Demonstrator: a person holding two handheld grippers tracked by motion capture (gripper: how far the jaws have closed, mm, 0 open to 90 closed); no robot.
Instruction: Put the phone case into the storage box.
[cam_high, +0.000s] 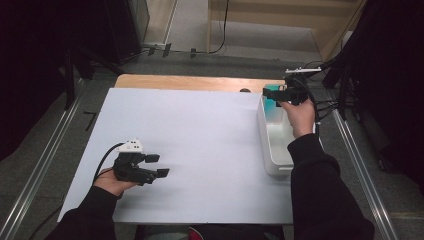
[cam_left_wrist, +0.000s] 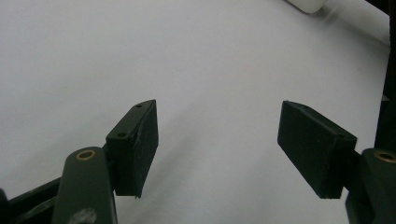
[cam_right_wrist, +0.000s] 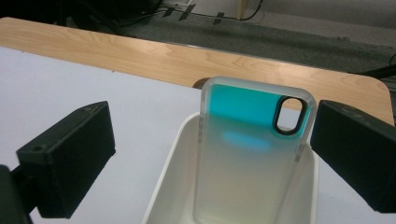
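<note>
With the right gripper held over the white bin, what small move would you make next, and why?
Probably close the right gripper on the phone case. Its jaws stand open on either side of the case, which leans upright in the white bin, apparently not yet gripped. The left gripper is open over the bare table.

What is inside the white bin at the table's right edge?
A translucent phone case with a teal top stands in the white bin, leaning on its far wall. The case hides the bin's floor behind it.
</note>
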